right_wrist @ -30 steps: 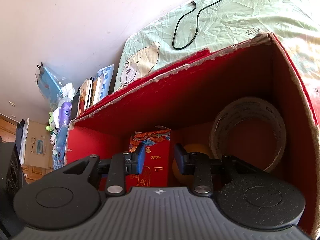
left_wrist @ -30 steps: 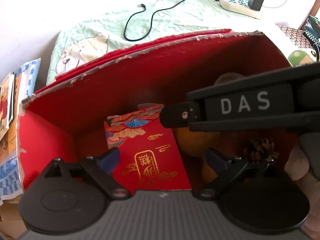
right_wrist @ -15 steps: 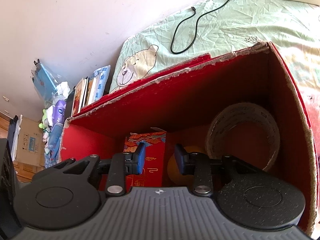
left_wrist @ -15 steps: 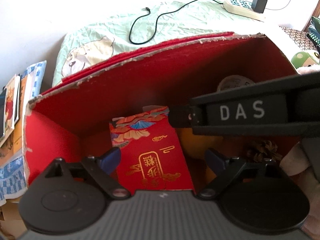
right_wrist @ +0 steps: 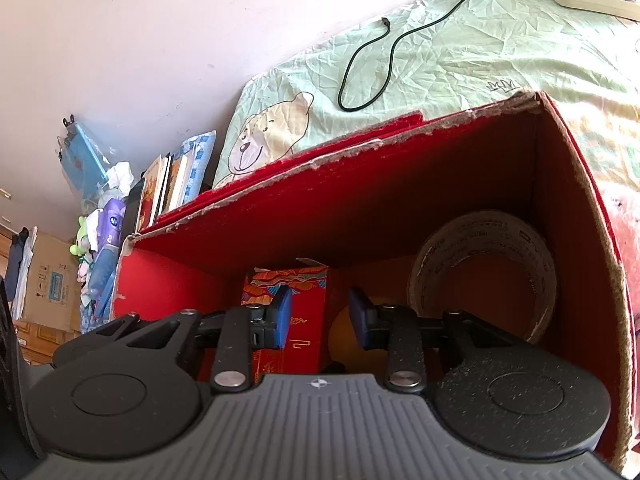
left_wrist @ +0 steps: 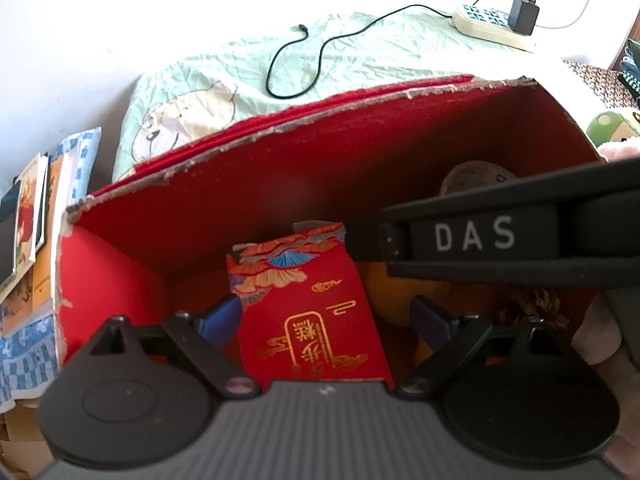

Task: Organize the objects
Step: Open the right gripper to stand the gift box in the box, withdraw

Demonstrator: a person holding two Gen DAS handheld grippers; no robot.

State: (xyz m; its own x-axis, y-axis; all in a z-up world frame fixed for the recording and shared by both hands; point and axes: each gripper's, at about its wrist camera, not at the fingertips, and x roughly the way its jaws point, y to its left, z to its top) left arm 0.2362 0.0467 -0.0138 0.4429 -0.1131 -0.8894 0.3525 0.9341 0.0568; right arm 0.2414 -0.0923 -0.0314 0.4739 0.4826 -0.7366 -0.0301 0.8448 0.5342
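Both grippers hung over the red box [right_wrist: 400, 208], left gripper [left_wrist: 326, 316] jaws wide, right gripper [right_wrist: 320, 316] jaws narrower and empty; only the right view showed the whole tape roll [right_wrist: 484, 264] against the box's right wall.

right gripper [right_wrist: 319, 317] jaws apart, empty | red box [right_wrist: 400, 184]: tape roll [right_wrist: 484, 264], red envelope [right_wrist: 308, 312]

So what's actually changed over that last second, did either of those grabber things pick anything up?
No. Both views pull back and rise a little: more of the green sheet shows beyond the red box. The left gripper and right gripper stay open and empty. The red envelope, tape roll and orange ball lie where they were.
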